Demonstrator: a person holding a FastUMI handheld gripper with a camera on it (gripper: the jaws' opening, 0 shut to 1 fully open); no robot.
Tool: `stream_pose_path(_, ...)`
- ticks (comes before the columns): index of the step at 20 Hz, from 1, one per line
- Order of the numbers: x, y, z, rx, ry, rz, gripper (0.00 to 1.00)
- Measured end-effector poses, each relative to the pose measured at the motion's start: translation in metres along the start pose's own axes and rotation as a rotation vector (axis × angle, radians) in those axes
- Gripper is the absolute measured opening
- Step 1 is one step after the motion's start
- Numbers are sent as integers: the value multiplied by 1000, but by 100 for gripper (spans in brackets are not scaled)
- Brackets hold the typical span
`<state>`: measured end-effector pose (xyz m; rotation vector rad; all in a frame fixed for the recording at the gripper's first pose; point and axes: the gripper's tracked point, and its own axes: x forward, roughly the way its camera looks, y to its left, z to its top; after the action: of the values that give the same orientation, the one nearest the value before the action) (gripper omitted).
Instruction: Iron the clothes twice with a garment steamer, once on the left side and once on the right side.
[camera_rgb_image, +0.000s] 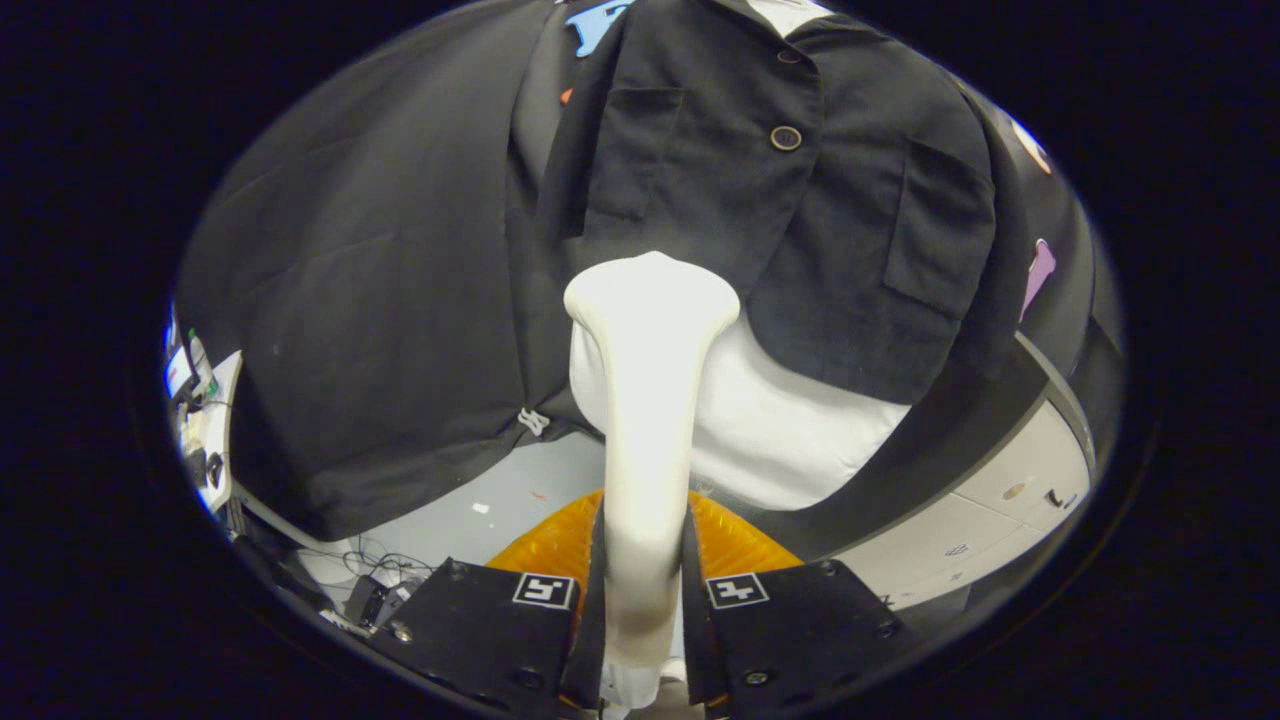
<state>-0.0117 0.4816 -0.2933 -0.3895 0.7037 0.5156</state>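
Pinching the white steamer (648, 400) between both fingers, the gripper (645, 600) is aiming its head at the black jacket's (780, 200) lower hem, near the middle | neither side is showing signs of steaming | both passes are probably remaining.

The steamer (648, 400) looks like smooth, matt white plastic, clamped between the gripper's (645, 590) 2 matt black fingers. The jacket (800, 220) is dark woven cloth, matt and slightly coarse, with 2 glossy brown buttons (786, 138). Under it shows smooth white cloth (790, 430).
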Motion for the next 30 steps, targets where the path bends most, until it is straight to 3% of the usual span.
stream_pose_path(4,-4,1,-4,-5,4,44,35)
stream_pose_path(13,-88,-35,20,-2,-130,148,35)
stream_pose_path(30,-237,-172,69,95,-389,162,35)
